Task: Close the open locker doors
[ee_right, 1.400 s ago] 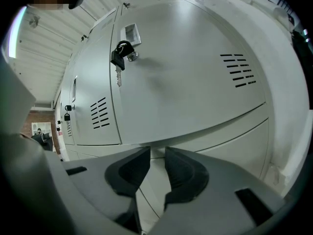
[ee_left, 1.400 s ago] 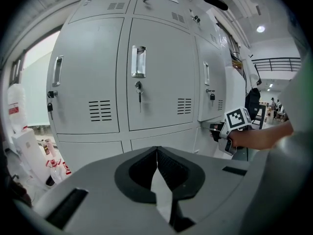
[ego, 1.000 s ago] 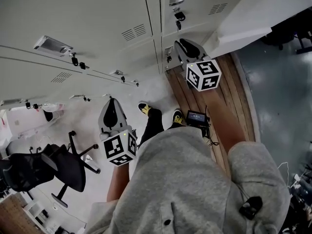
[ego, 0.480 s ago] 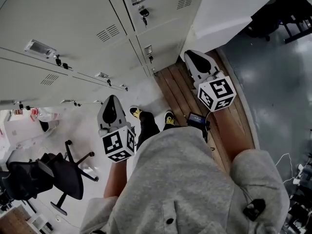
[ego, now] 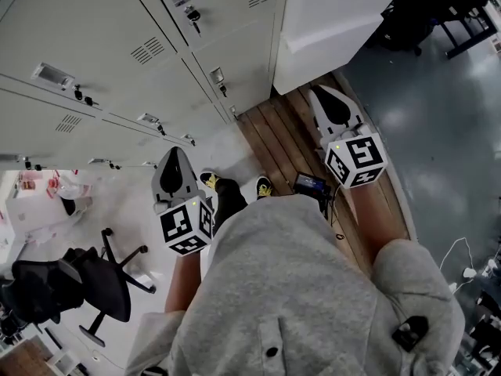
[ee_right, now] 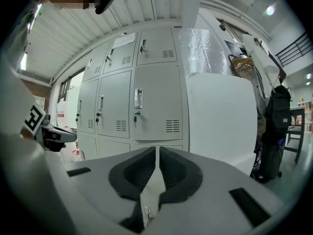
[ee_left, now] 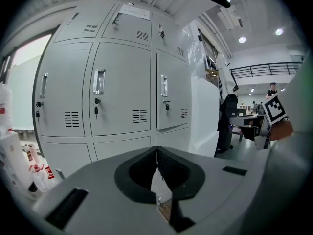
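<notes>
- Nearest the camera, a person's grey sweatshirt (ego: 290,288) fills the lower half of the head view. A small screened device (ego: 313,184) sits at the waist, and yellow-and-black shoes (ego: 210,178) stand below on the pale floor (ego: 137,210).
- Left tongs (ee_left: 156,151) are clenched — pads pressed together with nothing between them — and point toward the lockers, clear of any door.
- Right tongs (ee_right: 157,151) have just been closing and are clenched as well, empty. They are held over a strip of wooden flooring (ego: 274,135) and aimed at the seam where the last locker column meets a tall white cabinet (ego: 337,22).
- Off to the left, a black office chair (ego: 78,280) stands on the pale floor, well apart from both tongs.
- Ahead, the bank of grey lockers (ego: 102,30) runs along the wall. The locker doors (ee_right: 156,102) facing the tongs all lie flush with their frames, and keys (ego: 192,14) hang from some locks.
- At the far left end, bottles with red labels (ego: 63,188) sit in a white space — whether that is an open locker I cannot tell.
- Beyond the cabinet, dark glossy floor (ego: 438,131) stretches away to the right.
</notes>
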{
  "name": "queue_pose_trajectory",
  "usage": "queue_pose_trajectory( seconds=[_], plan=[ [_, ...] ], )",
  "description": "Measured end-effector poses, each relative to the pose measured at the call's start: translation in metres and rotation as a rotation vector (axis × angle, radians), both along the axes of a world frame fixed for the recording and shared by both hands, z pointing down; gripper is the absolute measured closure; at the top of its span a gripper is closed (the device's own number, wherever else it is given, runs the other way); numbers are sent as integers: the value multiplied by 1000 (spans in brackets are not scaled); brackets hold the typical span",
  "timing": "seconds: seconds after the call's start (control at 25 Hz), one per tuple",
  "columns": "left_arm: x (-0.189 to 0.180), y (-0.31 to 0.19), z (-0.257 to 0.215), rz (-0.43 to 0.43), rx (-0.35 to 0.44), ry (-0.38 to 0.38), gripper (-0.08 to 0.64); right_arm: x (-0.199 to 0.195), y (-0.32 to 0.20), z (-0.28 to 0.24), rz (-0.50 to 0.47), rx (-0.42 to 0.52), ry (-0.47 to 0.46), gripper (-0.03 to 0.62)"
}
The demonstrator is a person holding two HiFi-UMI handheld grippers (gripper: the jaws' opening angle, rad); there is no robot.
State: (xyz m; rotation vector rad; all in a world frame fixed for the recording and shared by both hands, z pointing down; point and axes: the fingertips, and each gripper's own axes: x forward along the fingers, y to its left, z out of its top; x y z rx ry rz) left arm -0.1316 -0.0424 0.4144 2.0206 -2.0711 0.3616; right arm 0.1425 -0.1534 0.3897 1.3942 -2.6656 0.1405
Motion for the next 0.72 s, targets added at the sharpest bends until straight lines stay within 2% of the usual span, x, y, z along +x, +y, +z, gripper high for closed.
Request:
queue_pose_trajectory(
  seconds=[0.24,0.72],
  plan=[
    [7,4,-3,-7,10,-5,549,-3,6,2,-22,0,-10,546],
    [-4,9,0,-36,5,3,549,-29,5,4,-72,-2,7,546]
  ],
)
